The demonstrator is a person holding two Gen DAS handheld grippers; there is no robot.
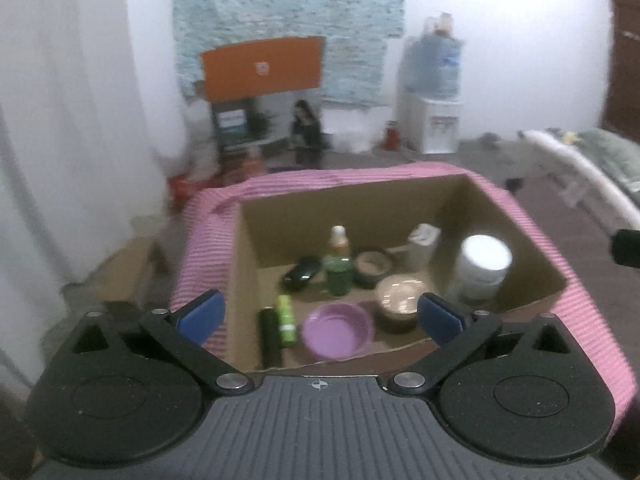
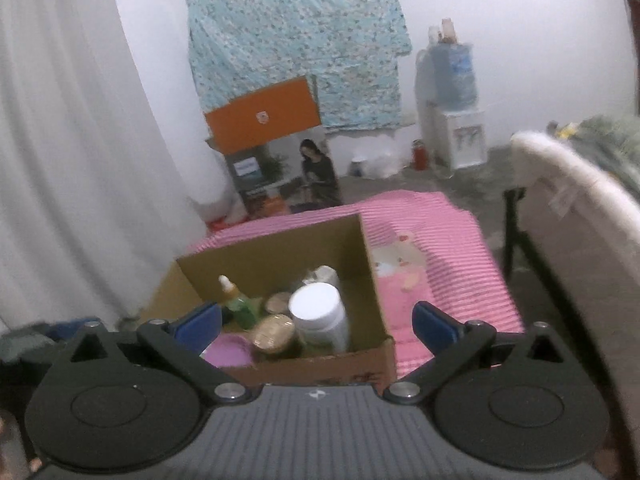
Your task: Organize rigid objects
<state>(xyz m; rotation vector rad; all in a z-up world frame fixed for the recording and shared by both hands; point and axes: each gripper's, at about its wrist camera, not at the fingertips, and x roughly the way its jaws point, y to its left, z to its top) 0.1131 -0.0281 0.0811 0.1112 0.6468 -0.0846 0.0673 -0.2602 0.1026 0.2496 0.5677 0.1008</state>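
One cardboard box (image 1: 520, 216) holds one purple bowl (image 1: 338, 330), two bottles, three jars.

One cardboard box (image 1: 248, 272) holds one purple bowl (image 1: 338, 330), two gold-lidded jars (image 1: 398, 294) and one white jar (image 1: 482, 266).

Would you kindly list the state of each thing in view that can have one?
left hand-held gripper: open, empty.
right hand-held gripper: open, empty.
cardboard box: open-topped, holding items.
green bottle: upright, capped.
white jar: upright, lid on.
purple bowl: upright, empty.
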